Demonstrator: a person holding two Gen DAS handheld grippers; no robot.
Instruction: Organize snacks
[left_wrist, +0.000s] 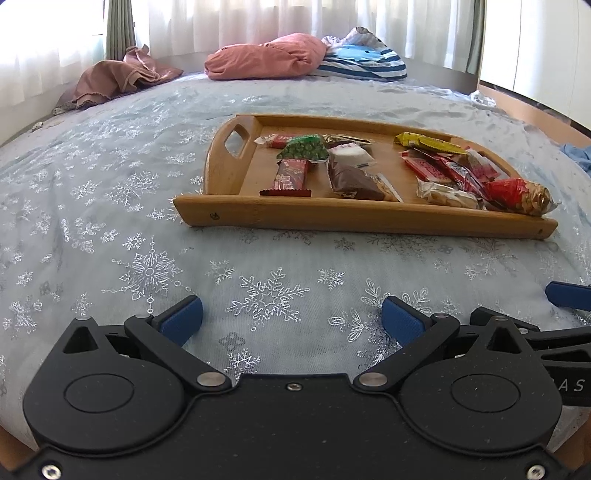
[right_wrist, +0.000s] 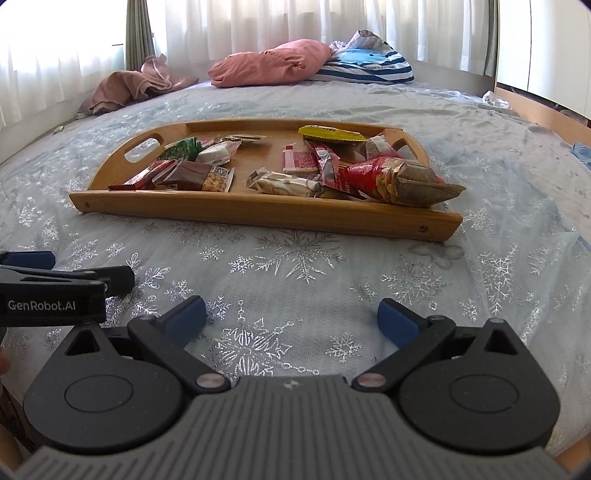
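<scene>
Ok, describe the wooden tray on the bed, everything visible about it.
The wooden tray looks like light bamboo, long, with low straight sides and curved raised ends, each with a cut-out handle slot. It lies flat on the snowflake bedspread, ahead of both grippers, touched by neither. Wrapped snacks lie in two loose clusters on its floor; a red peanut bag overhangs the near rim at the right.

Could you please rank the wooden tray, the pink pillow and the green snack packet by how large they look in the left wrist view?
1. Wooden tray, clearly largest.
2. Pink pillow; it lies farther back, so its true size is uncertain.
3. Green snack packet, smallest.
</scene>
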